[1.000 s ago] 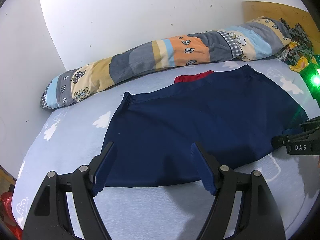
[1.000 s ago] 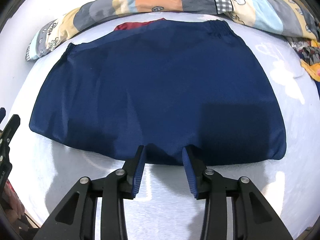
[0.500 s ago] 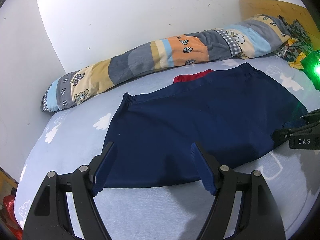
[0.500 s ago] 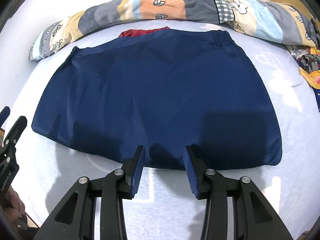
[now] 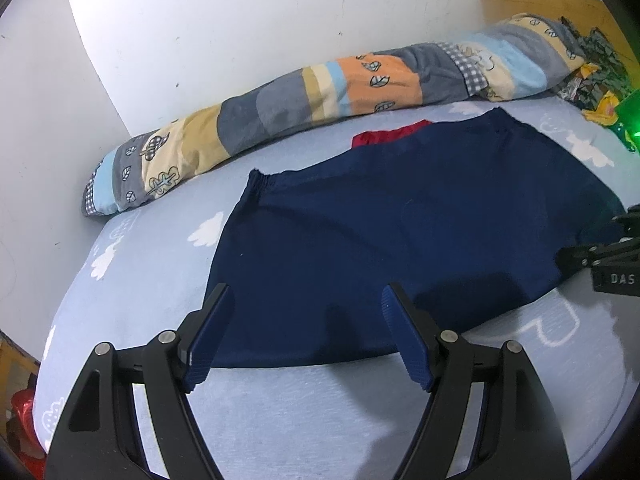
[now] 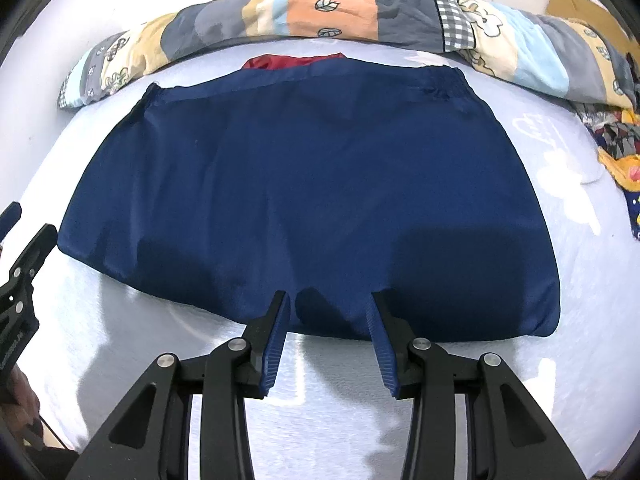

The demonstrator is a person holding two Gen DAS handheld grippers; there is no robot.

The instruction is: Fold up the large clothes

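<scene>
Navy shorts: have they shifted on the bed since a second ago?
No. The navy shorts lie spread flat as before, waistband just short of the patchwork bolster, red cloth peeking out at the same spot.

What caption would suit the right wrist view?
Open right gripper hovers at the near hem of navy shorts spread flat on a bed.

Left claw (image 5: 306,328) wide apart, right claw (image 6: 330,334) narrower, both empty, angled downward.
</scene>
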